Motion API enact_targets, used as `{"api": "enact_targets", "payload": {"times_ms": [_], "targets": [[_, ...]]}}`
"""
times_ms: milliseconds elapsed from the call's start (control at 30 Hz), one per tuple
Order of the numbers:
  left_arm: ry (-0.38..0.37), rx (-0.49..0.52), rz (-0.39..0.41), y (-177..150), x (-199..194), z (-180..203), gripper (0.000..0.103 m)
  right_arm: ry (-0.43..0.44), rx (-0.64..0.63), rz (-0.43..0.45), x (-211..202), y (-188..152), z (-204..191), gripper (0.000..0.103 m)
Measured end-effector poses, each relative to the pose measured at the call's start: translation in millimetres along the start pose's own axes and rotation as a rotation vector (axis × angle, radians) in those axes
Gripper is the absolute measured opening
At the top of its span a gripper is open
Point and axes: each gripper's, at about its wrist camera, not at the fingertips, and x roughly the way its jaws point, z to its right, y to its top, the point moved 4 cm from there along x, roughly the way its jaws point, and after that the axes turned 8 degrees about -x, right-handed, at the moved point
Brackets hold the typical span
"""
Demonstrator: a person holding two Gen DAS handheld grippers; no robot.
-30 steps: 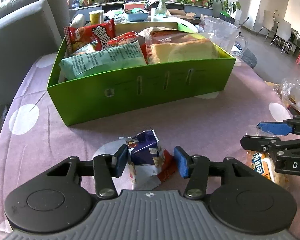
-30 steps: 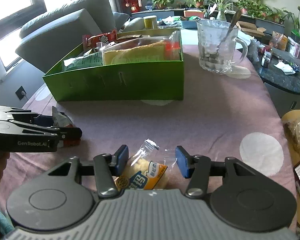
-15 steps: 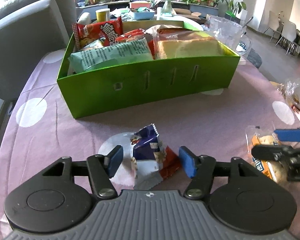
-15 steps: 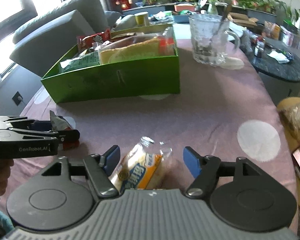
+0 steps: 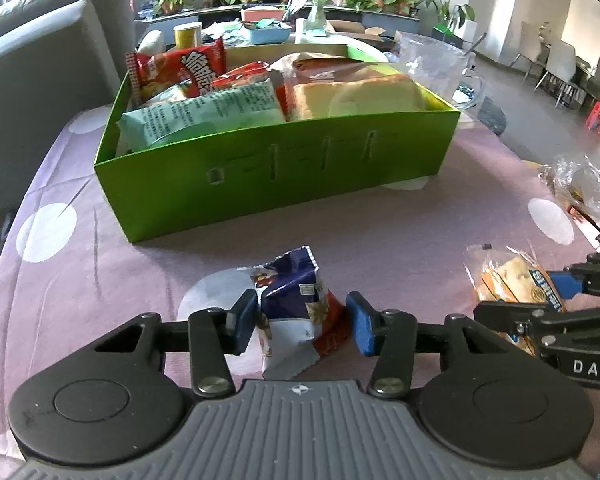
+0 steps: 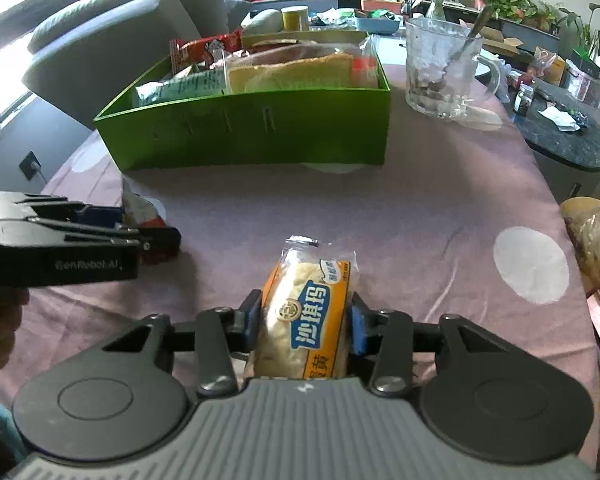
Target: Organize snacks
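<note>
Dotted mauve tablecloth (image 6: 440, 200) under green box (image 6: 260, 136), glass mug (image 6: 440, 72), snack packets.

Both wrist cams sit low behind own claw, angled down-fwd, close to surface (image 5: 380, 248); shared: green box (image 5: 284, 184) (image 6: 260, 136), each sees other claw

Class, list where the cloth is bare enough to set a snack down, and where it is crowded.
Free: the cloth strip between the box and the blue packet and bread packet; the patch between box, mug and white dot. Crowded: inside the box; the right edge, with bagged food.
</note>
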Motion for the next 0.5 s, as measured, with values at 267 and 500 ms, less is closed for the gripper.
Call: {"api": "enact_targets", "payload": {"times_ms": [267, 500], "targets": [[-0.003, 0.003, 0.032, 4, -12, -1, 0.045, 0.000, 0.010, 0.036, -6, 7, 1, 0.086], [-0.008, 0.009, 0.073, 11, -27, 0, 0.045, 0.005, 0.009, 0.075, -16, 15, 2, 0.086]]}}
